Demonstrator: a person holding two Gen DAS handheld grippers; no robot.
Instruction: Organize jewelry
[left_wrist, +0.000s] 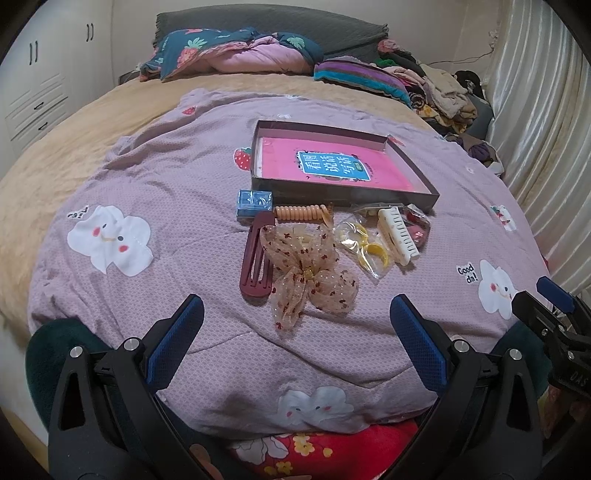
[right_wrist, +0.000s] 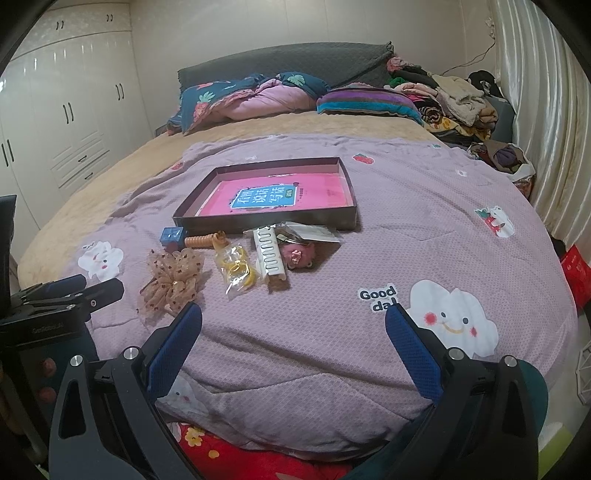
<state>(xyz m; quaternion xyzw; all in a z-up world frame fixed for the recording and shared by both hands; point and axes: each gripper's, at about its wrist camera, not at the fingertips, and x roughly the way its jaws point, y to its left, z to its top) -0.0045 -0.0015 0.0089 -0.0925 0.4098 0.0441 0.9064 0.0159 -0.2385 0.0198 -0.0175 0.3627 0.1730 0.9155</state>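
Observation:
A shallow dark box holding a pink book lies on the purple quilt. In front of it lie a sheer dotted bow, a maroon hair clip, an orange coil tie, a small blue box, a bag of yellow rings, a cream claw clip and a pink item in plastic. My left gripper is open, just short of the bow. My right gripper is open, empty, over bare quilt.
The quilt covers a tan bed. Pillows and folded bedding lie at the headboard, a clothes pile at the far right. Curtains stand on the right, wardrobes on the left.

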